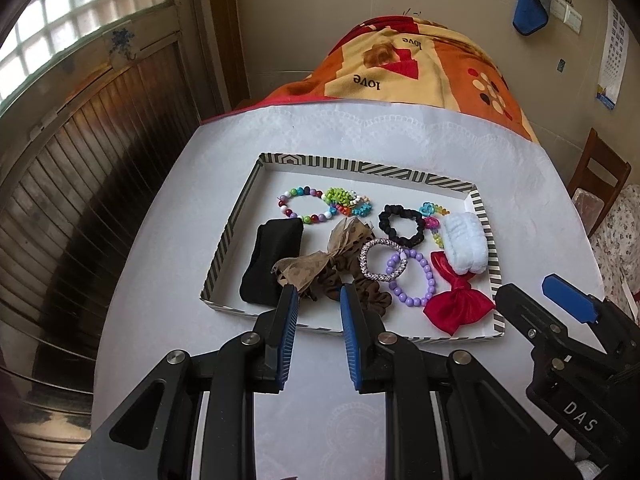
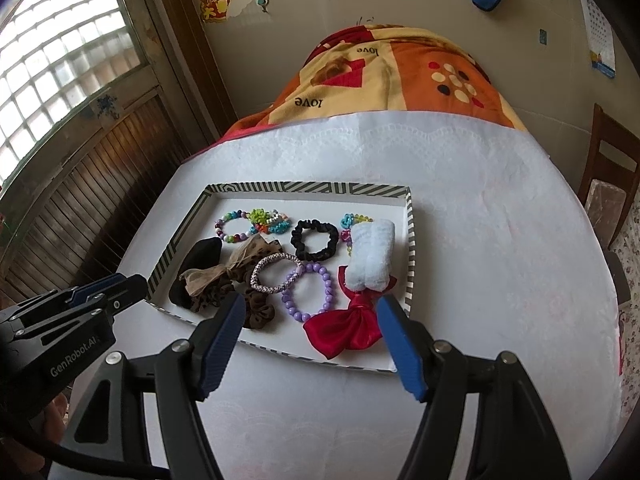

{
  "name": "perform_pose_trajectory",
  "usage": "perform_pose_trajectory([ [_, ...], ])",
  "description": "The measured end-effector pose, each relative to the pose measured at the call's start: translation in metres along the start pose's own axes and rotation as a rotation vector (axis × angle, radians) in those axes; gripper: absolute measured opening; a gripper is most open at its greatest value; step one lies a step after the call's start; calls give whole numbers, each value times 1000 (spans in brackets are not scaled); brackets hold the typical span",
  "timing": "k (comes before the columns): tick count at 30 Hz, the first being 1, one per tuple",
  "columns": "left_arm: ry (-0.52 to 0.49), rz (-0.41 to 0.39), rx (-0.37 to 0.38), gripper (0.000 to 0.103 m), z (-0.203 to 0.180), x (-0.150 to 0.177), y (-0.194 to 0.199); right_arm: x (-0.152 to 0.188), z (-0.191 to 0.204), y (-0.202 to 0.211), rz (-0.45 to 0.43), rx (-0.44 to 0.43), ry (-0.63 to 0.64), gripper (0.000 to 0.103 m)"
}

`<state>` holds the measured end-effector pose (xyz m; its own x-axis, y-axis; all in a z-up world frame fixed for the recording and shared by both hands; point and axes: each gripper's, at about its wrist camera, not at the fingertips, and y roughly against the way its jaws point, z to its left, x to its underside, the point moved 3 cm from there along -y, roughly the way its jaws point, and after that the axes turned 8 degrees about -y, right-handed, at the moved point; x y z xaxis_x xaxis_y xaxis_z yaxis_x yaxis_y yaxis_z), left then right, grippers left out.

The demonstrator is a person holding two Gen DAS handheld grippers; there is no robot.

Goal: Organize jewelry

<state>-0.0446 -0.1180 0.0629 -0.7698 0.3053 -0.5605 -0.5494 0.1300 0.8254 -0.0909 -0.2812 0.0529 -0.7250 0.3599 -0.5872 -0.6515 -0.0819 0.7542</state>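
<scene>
Blue-padded fingers on both grippers, both held above the near edge of the striped tray (image 1: 236, 216), neither touching anything. Left gripper (image 1: 319, 294): jaws parted by a narrow gap, nothing between them, tips over the tray's near side just in front of the brown scrunchie (image 1: 360, 294) and the tan mesh bow (image 1: 320, 260). Right gripper (image 2: 310, 308): jaws spread wide, empty, tips framing the red satin bow (image 2: 344, 330) from above, no contact visible. In the left wrist view the right gripper shows at the right edge, beside the tray's near right corner; in the right wrist view the left gripper sits at the left, by the tray's near left corner.

Tray sits on a white table cover (image 1: 360, 140) and holds all the jewelry and hair pieces. Back row: multicolour bead bracelet (image 1: 306, 206), a cluster of small bright plastic pieces (image 1: 346, 202), black scrunchie (image 1: 402, 226), a coloured plastic link chain (image 1: 432, 220) partly under a white fluffy band (image 1: 466, 244). Front row: black fabric band (image 1: 270, 264) at left, tan mesh bow lying on the brown scrunchie, silver sparkly bracelet (image 1: 380, 260) overlapping the purple bead bracelet (image 1: 412, 280), red satin bow at the near right, its top tucked under the white fluffy band.

Orange patterned blanket (image 1: 420, 68) lies beyond the table.
</scene>
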Motion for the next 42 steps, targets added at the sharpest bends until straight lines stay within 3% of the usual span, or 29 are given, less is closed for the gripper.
perform_pose_trajectory([
  [42, -17, 15, 29, 12, -3, 2, -10, 5, -4, -9, 30, 5, 2, 73],
])
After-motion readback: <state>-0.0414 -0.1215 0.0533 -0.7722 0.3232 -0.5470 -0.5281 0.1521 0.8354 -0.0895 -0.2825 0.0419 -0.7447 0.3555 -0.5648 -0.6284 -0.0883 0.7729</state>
